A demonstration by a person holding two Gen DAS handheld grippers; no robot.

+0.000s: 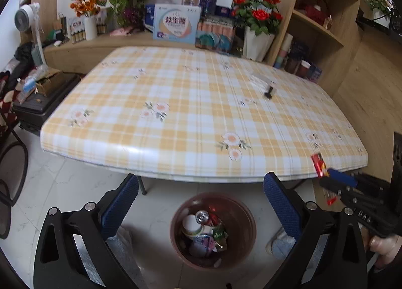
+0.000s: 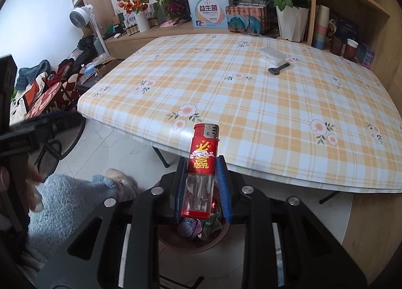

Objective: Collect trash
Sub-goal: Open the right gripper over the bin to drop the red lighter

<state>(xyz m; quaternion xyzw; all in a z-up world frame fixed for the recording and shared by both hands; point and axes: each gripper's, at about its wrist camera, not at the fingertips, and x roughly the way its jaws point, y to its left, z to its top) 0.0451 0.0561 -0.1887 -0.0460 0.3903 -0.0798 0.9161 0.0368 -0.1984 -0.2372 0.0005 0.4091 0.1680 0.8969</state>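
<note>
My right gripper (image 2: 201, 171) is shut on a red lighter (image 2: 202, 161) with a clear lower body, held upright just above the brown trash bin (image 2: 221, 240). In the left wrist view that gripper (image 1: 334, 176) comes in from the right with the lighter (image 1: 318, 164) at the table's near edge. My left gripper (image 1: 201, 203) is open and empty, above the brown bin (image 1: 241, 228), which holds a can, a cup and wrappers. A clear plastic pack (image 2: 272, 55) and a small black tool (image 2: 279, 67) lie on the checked table (image 2: 251, 103).
The bin stands on the white floor in front of the table. A shelf behind the table carries flowers (image 1: 258, 12), boxes (image 1: 176, 24) and bottles. Wooden shelving (image 1: 324, 20) stands on the right. Bags, clothes and a fan (image 1: 27, 20) are on the left.
</note>
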